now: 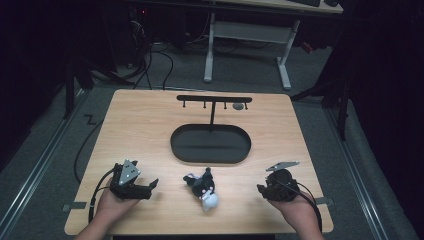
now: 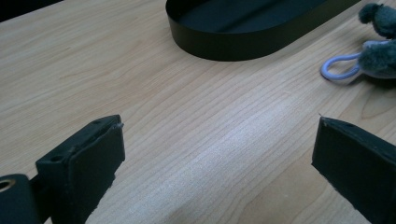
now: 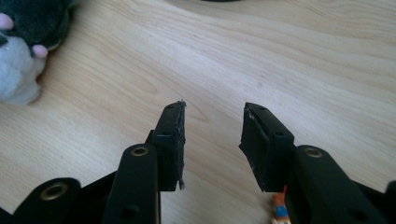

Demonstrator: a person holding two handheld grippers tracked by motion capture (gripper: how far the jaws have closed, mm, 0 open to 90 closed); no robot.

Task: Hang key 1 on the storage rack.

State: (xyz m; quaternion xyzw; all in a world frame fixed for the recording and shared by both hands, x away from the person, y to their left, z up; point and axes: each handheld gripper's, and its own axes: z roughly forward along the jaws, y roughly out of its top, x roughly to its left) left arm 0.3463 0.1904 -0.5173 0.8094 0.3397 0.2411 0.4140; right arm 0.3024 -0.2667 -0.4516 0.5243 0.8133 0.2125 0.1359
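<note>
On the wooden table (image 1: pixel 150 130), seen from the high view, we hold the left gripper (image 1: pixel 150 187) near the front left edge and the right gripper (image 1: pixel 262 190) near the front right edge, with a small plush toy (image 1: pixel 202 187) lying between them, apart from both. Behind the toy sits a black oval tray (image 1: pixel 210 143) with a hook stand (image 1: pixel 214 100) rising at its far side.

From the left gripper view we see our jaws spread wide over bare wood with nothing between them; the tray wall (image 2: pixel 224 44) lies ahead, and at the upper right the toy's grey fur (image 2: pixel 380 56) and a pale loop (image 2: pixel 338 69) attached to it, which the high view is too coarse to show.

From the right gripper view our jaws stand partly apart, gripping nothing, and the toy (image 3: pixel 23 51) lies off to the upper left, showing pink spots. A small orange figure (image 3: pixel 280 210) peeks out on the table beneath the right-hand jaw.
</note>
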